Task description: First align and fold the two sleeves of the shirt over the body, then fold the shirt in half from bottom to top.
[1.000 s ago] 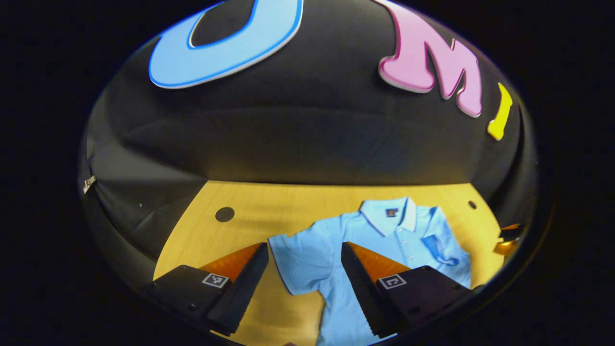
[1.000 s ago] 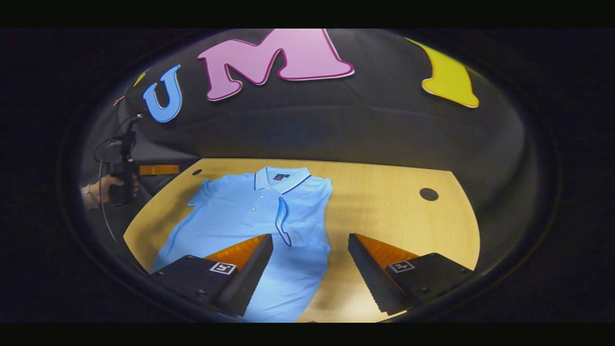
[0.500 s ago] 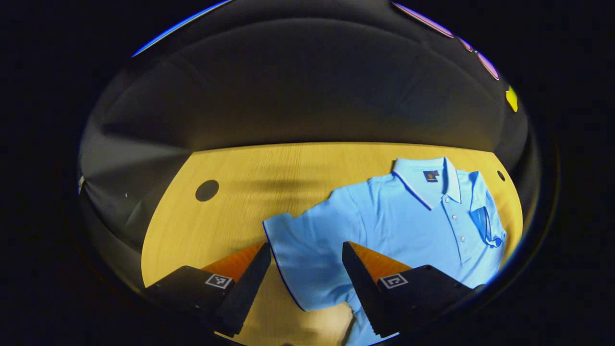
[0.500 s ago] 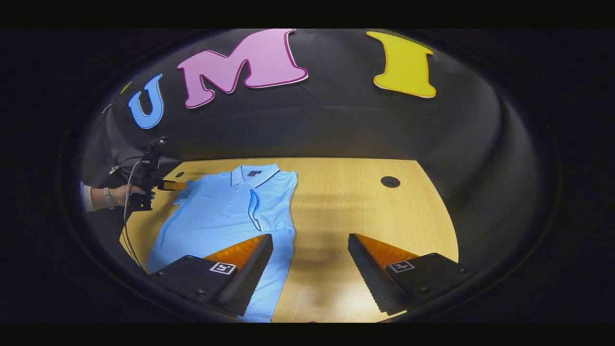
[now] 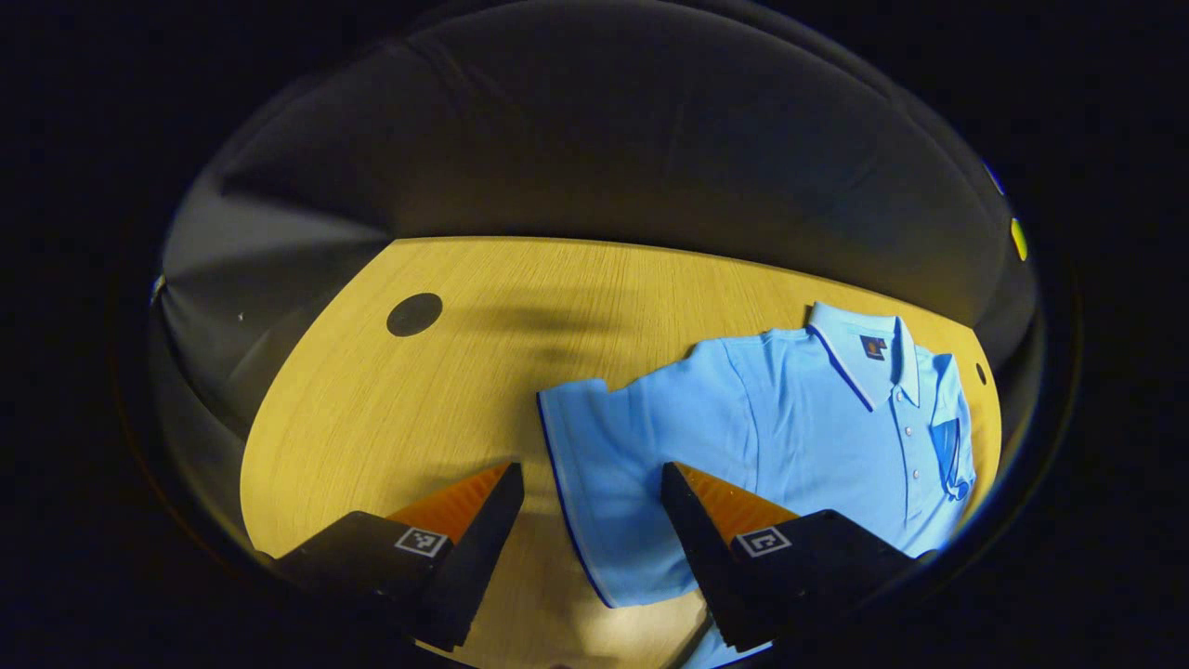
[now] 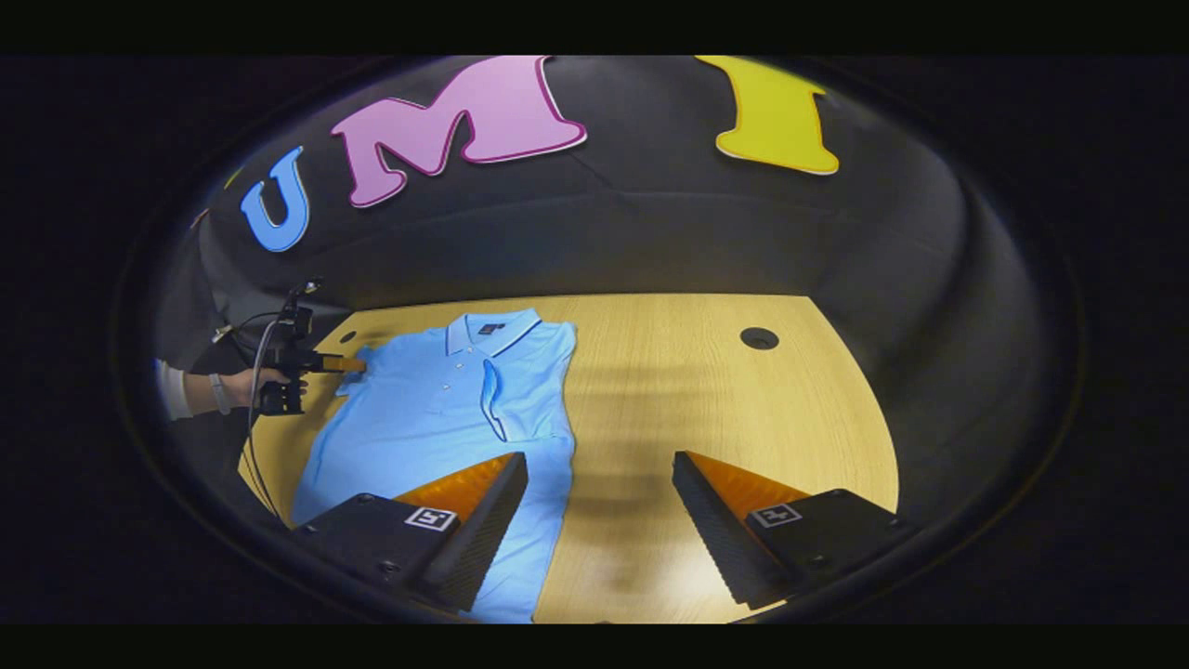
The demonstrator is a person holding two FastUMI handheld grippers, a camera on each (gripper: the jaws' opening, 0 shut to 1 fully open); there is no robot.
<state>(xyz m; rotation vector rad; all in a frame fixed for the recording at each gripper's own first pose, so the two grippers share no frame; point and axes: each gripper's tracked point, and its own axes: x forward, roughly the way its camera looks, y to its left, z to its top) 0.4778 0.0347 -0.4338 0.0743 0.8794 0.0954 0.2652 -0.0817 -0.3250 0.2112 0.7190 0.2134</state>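
My left tongs stand wide open and hold nothing. Between the two fingers I see the outer edge of the left sleeve, which lies flat and spread out to the side. My right tongs are also wide open and empty; they hang above the desk, with one finger over the lower part of the shirt and the other over bare wood.

The shirt is a light blue polo and lies face up on the desk, collar toward the back wall. Inside the collar there is a small dark label with an orange mark, but it is too small for me to read. Each of my tongs carries a small square black-and-white marker on the finger blocks. The collar and the sleeve have a thin dark line along their edges.

In the right gripper view the right sleeve is already folded over the body, so this side of the shirt makes a straight edge. Beside this edge the desk is free wood up to its curved rim. Far off in this view, a hand holds the left tongs just beside the left sleeve.

The desk is light wood with a round dark hole on each side. Black cloth closes the booth behind it.
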